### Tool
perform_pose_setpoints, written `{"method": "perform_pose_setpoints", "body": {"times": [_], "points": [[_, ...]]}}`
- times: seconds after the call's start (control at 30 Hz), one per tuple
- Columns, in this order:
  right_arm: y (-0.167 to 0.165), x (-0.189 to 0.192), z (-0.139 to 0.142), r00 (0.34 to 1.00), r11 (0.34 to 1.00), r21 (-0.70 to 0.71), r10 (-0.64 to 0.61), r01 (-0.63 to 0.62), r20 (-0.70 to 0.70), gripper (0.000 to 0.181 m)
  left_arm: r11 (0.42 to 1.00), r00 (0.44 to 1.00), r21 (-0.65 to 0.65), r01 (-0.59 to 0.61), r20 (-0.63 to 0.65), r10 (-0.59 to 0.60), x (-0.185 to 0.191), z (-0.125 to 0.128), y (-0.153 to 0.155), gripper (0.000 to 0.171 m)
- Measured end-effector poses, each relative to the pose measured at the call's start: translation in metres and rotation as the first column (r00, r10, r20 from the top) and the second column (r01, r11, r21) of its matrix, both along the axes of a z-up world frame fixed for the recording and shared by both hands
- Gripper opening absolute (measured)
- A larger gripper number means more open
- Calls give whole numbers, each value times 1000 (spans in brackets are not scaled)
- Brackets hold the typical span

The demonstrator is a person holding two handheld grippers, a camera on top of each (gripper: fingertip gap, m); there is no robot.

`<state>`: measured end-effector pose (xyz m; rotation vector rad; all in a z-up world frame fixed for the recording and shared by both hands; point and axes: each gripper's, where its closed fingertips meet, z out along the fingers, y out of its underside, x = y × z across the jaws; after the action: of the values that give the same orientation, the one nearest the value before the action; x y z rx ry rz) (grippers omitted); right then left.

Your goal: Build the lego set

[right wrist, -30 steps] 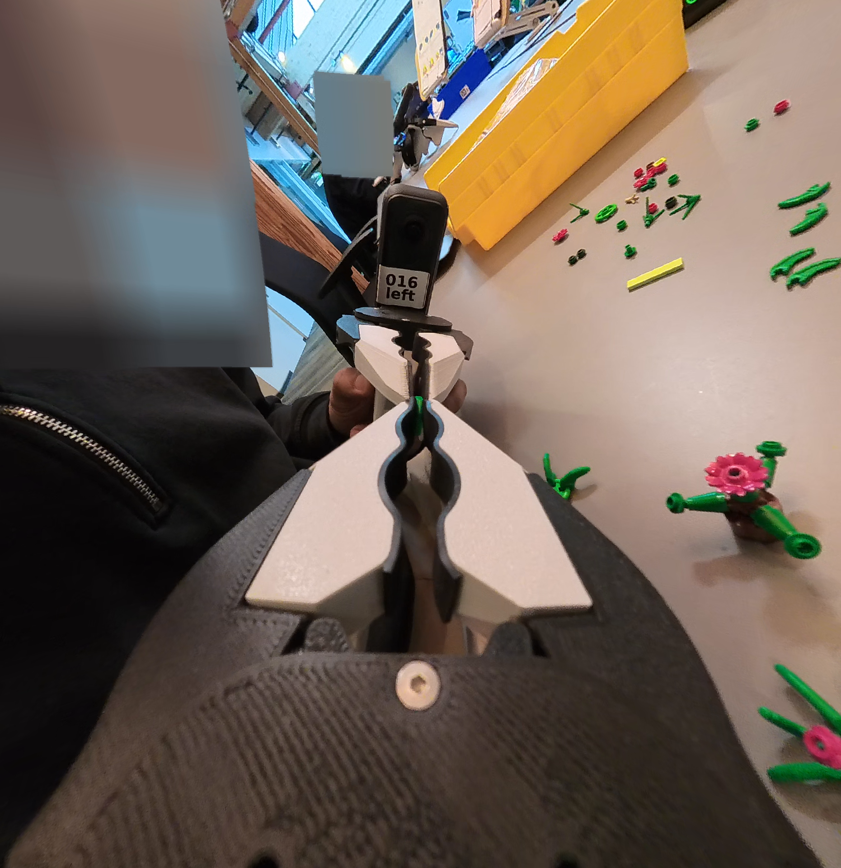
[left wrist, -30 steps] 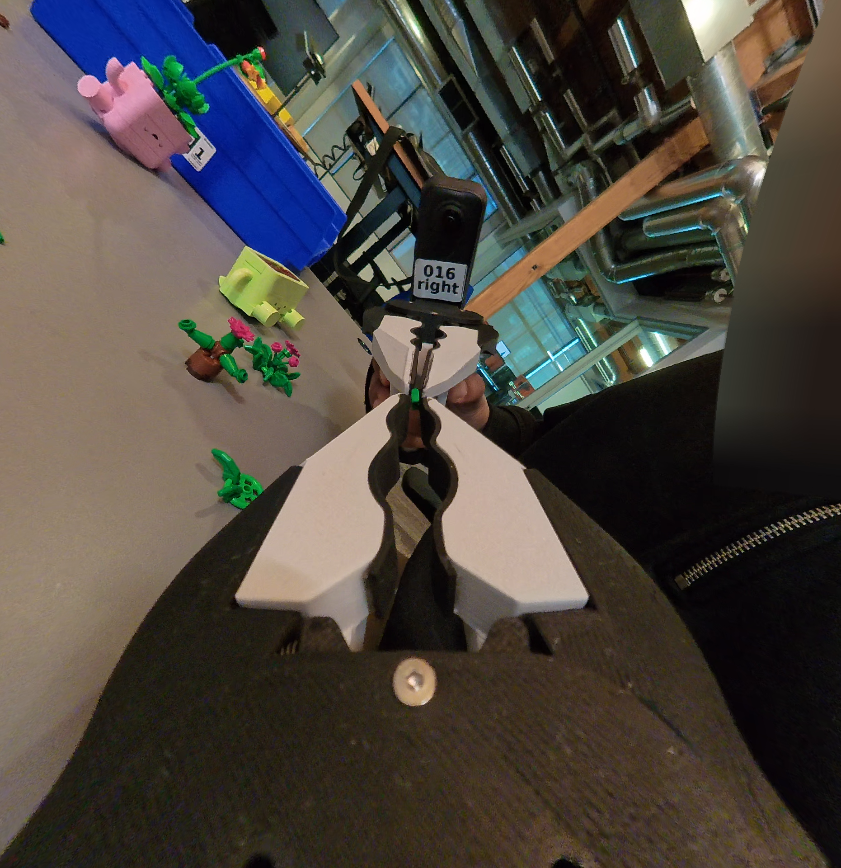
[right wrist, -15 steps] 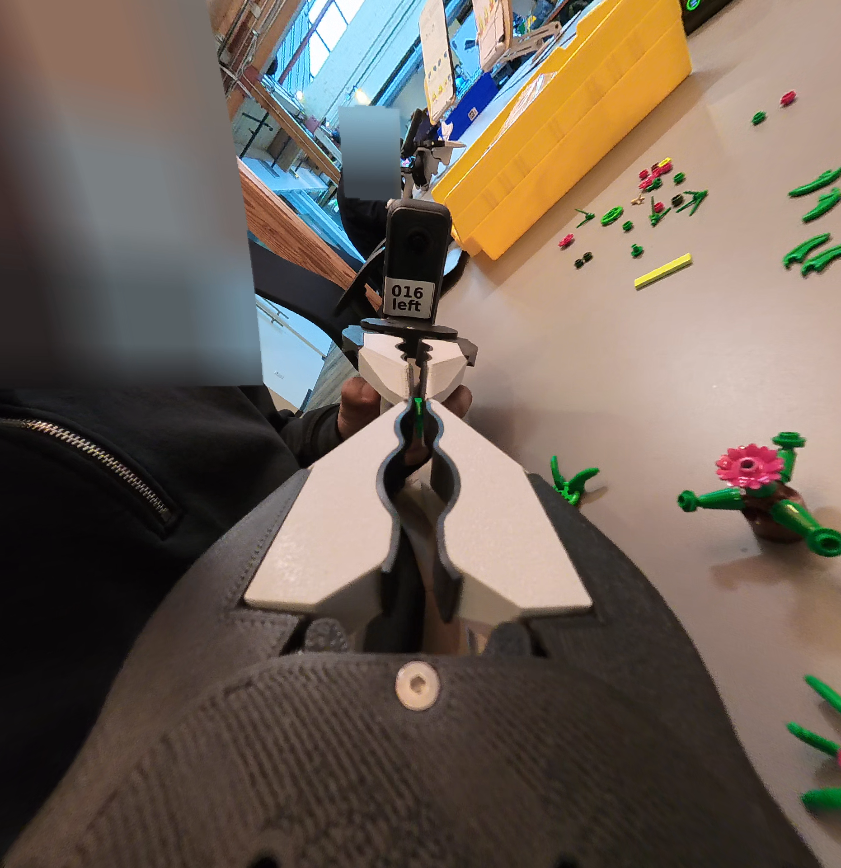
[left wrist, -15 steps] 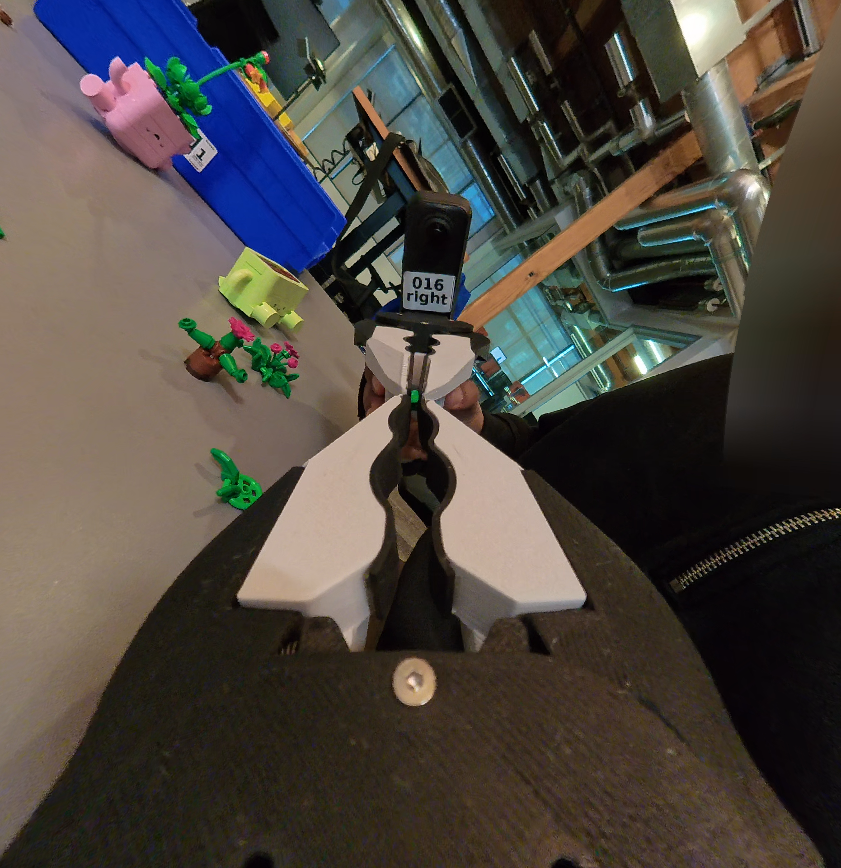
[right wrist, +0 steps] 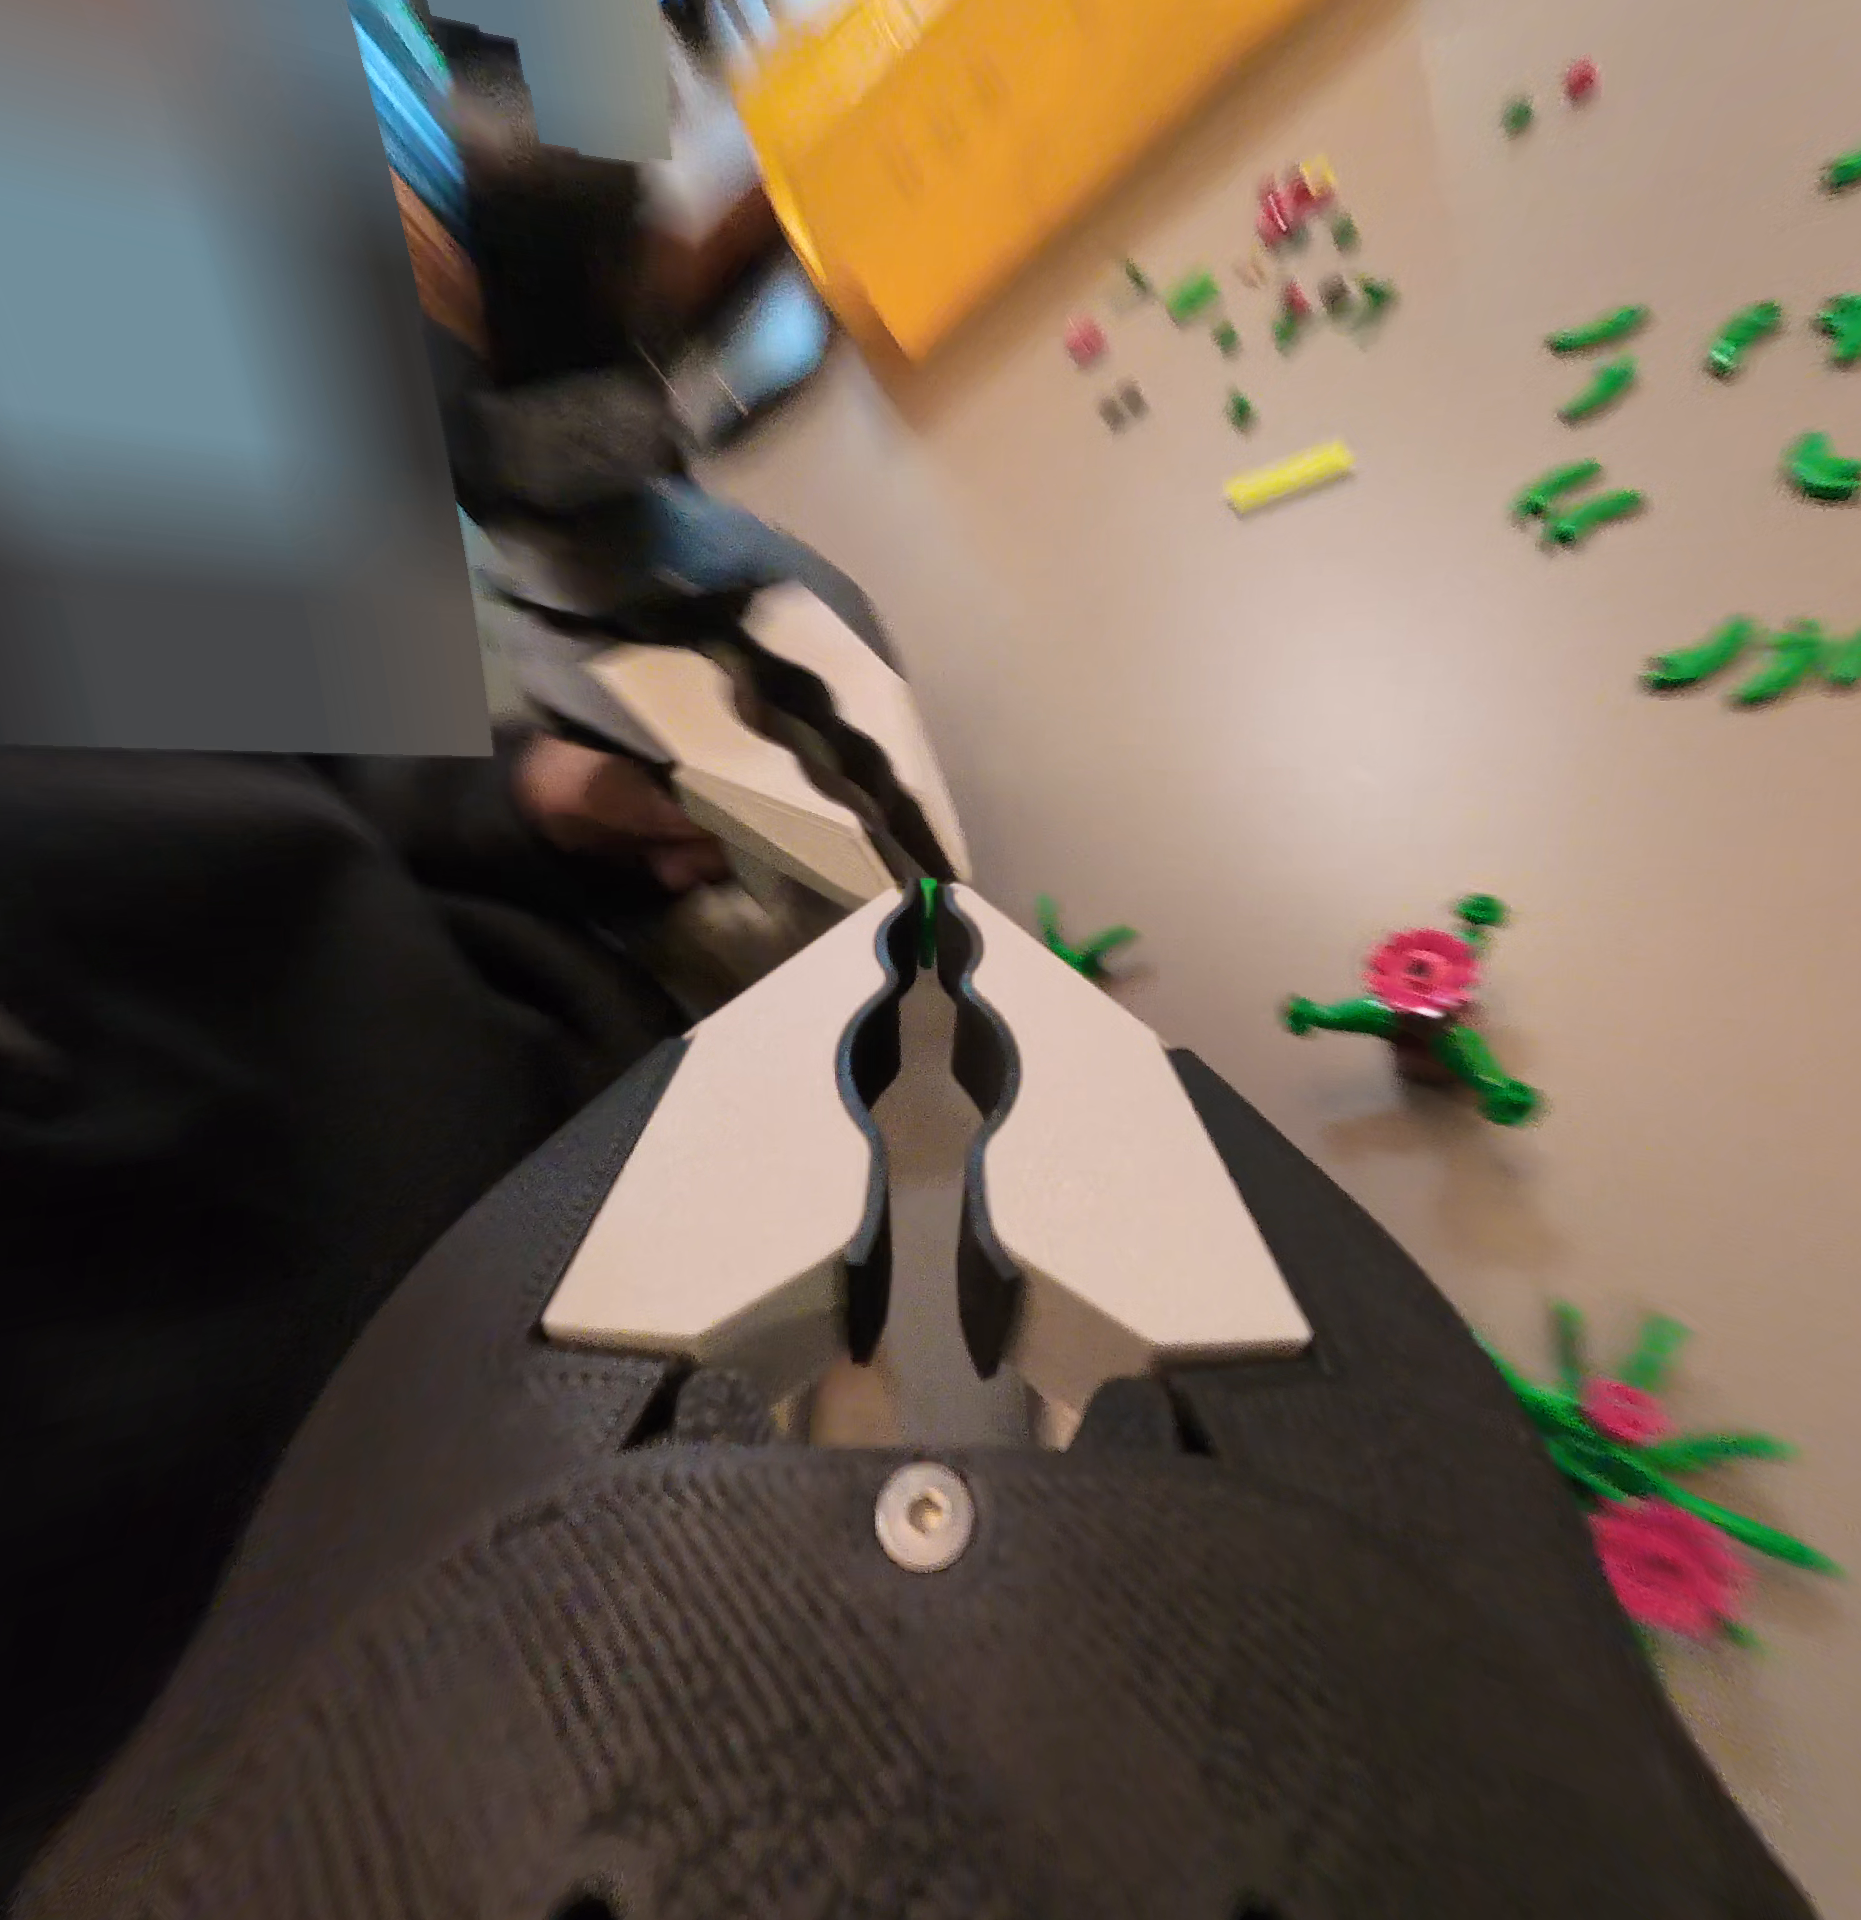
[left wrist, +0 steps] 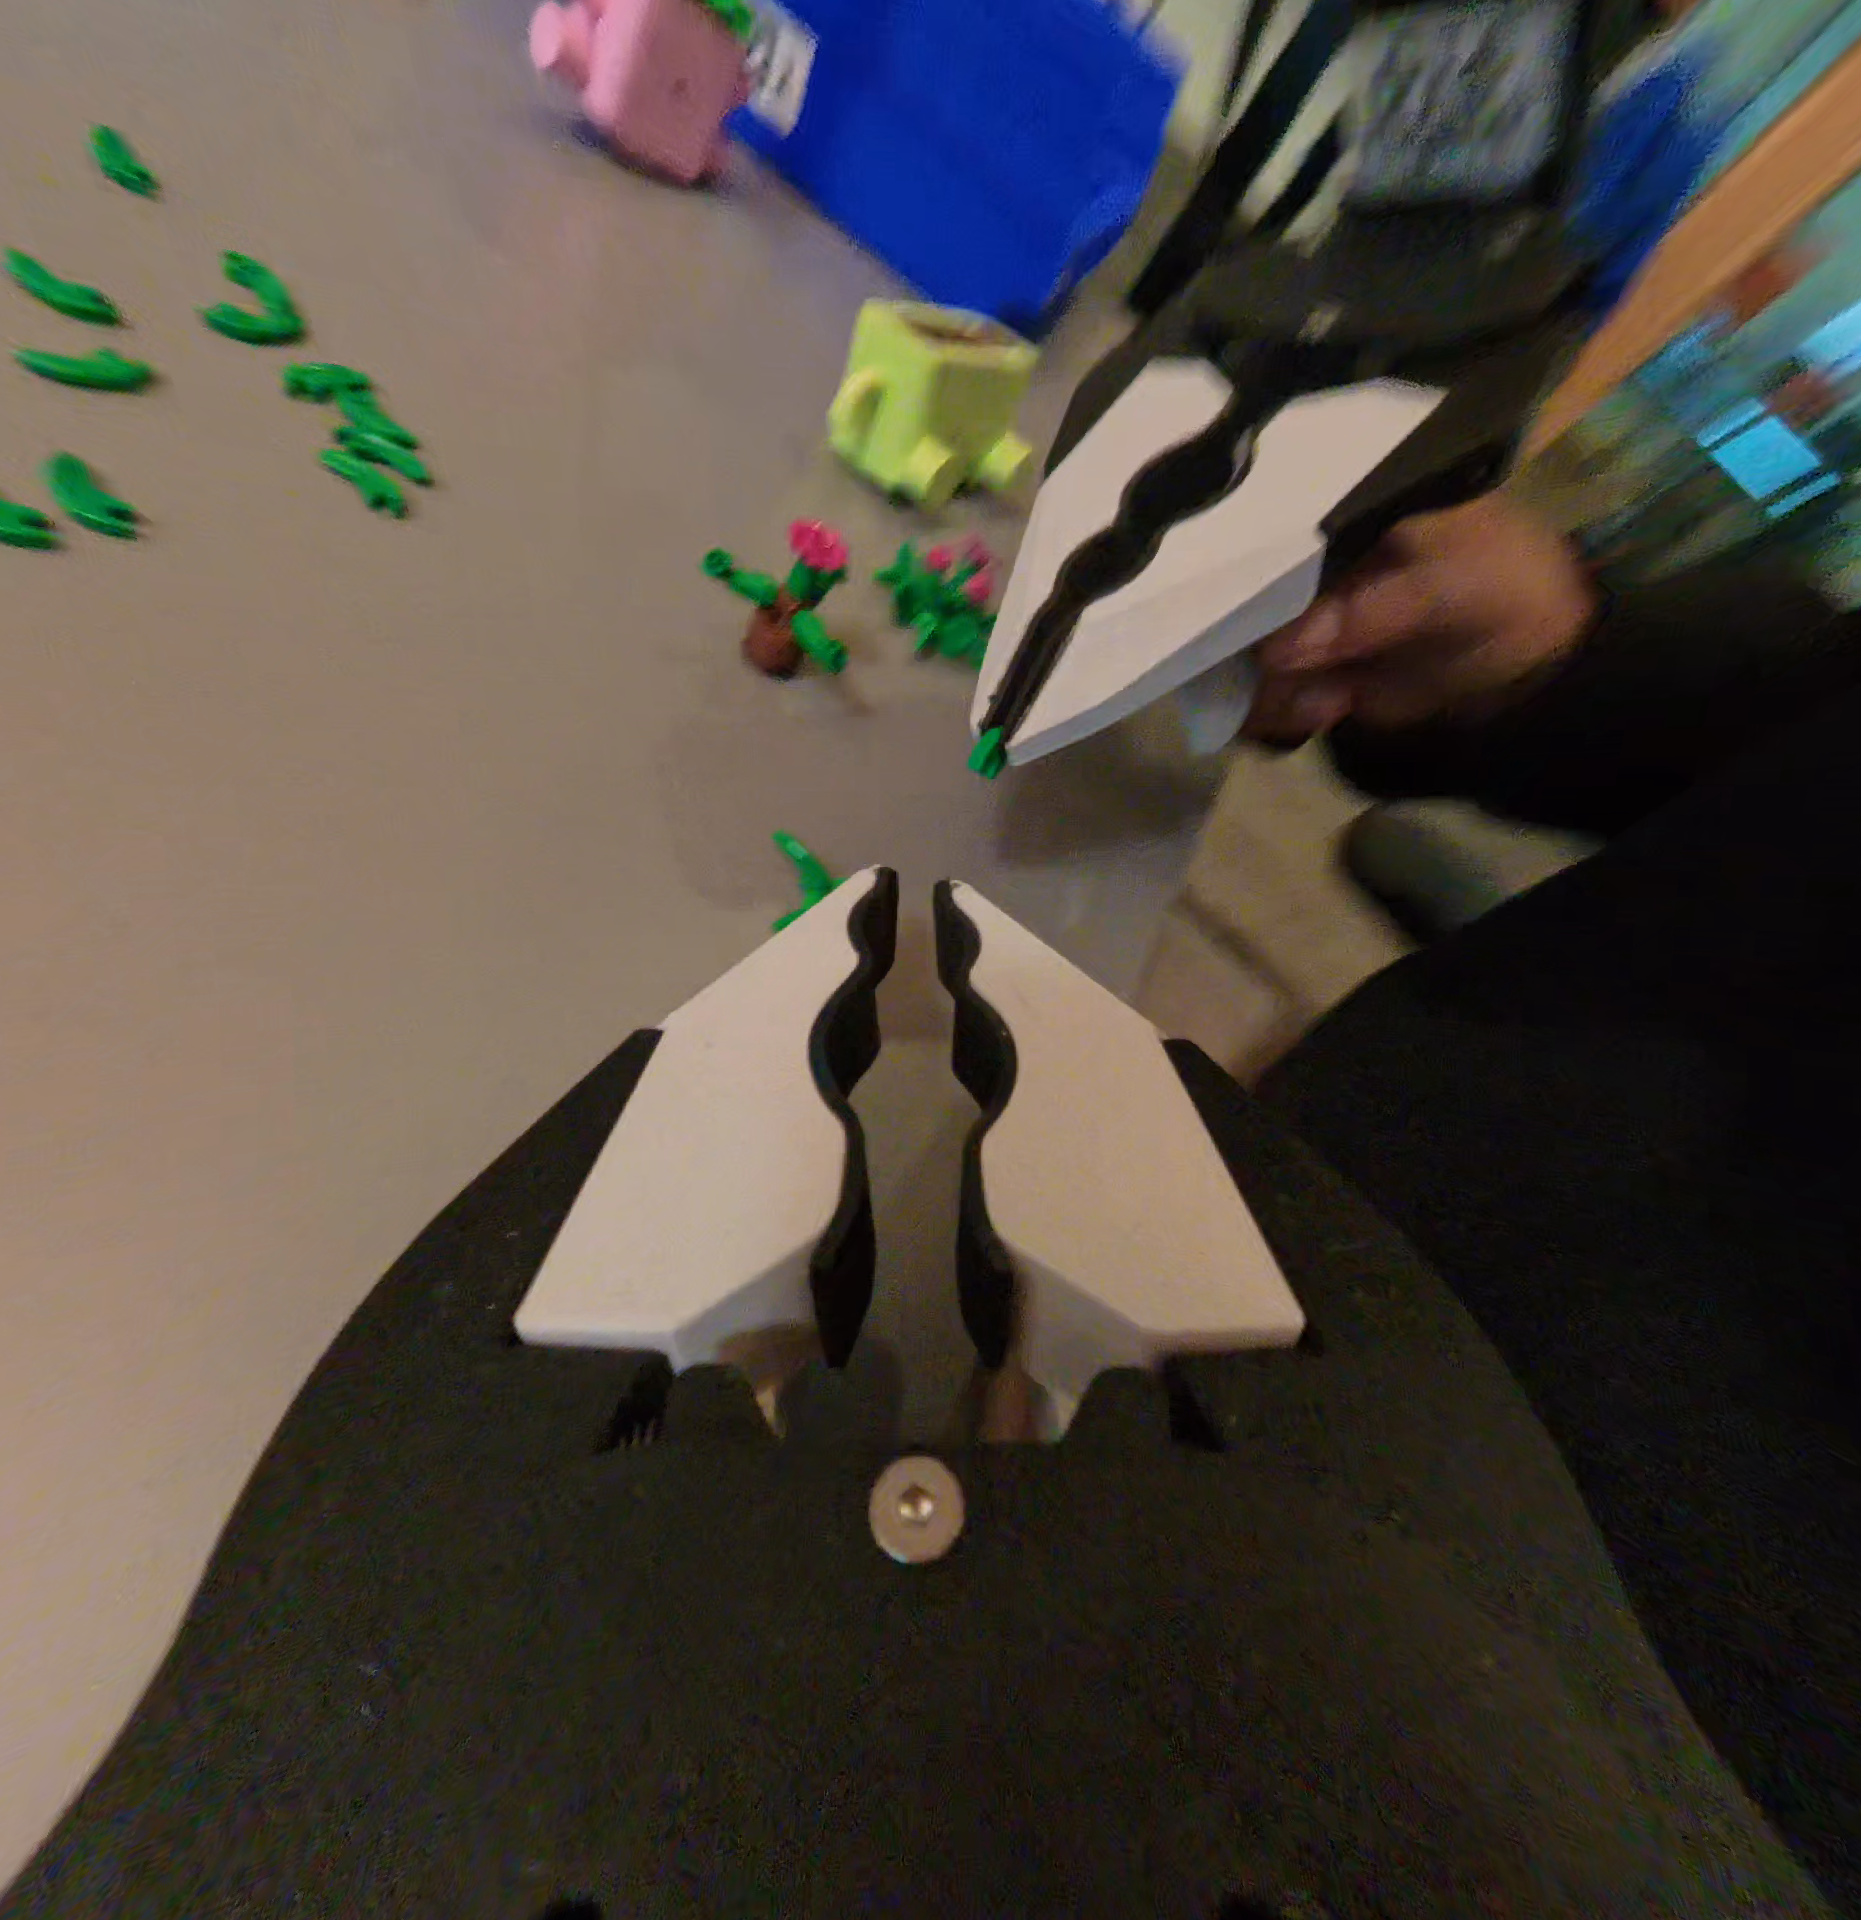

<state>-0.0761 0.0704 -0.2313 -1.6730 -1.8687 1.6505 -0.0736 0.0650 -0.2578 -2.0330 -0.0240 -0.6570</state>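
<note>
My left gripper (left wrist: pixel 915 883) is open by a narrow gap and empty, low over the grey table. My right gripper (right wrist: pixel 926 899) is shut on a small green lego piece (right wrist: pixel 926 914). In the left wrist view the right gripper (left wrist: pixel 993 732) hangs up and to the right of my left tips, with the green piece (left wrist: pixel 986 750) sticking out of its tip. A small green stem piece (left wrist: pixel 801 878) lies on the table just left of my left tips. A brown pot with a pink flower and green stems (left wrist: pixel 791 613) stands farther off and also shows in the right wrist view (right wrist: pixel 1425 997).
A cluster of pink flowers on green stems (left wrist: pixel 941 597) lies by a lime green pot (left wrist: pixel 931 416). A pink pot (left wrist: pixel 645 83) and a blue bin (left wrist: pixel 957 135) stand behind. Loose green leaves (left wrist: pixel 365 436), a yellow plate (right wrist: pixel 1290 473) and a yellow bin (right wrist: pixel 957 156) are on the table.
The two grippers were tip to tip on the green piece; now they have come apart and tilted down toward the table. My left gripper has opened and let go; the right keeps the piece.
</note>
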Motion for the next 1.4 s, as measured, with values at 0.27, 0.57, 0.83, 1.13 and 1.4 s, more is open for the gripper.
{"method": "perform_pose_setpoints", "body": {"times": [0.27,0.57,0.83,1.13,1.4], "points": [[3,-3,-44,978,836,510,149,-202,144,1,998,975,-64,-29,-221,14,6,-20,6,0],[4,0,-58,936,729,587,257,-351,241,0,990,962,-134,-39,-271,1,6,-32,7,0],[4,-2,-60,916,678,620,244,-395,317,1,987,974,-157,-36,-226,-1,5,-33,7,0],[3,-5,-61,871,702,553,205,-449,447,1,981,985,-190,-33,-171,0,4,-35,8,0],[4,-3,-64,827,662,566,152,-492,541,0,980,992,-199,-21,-128,-5,4,-34,8,0]]}}
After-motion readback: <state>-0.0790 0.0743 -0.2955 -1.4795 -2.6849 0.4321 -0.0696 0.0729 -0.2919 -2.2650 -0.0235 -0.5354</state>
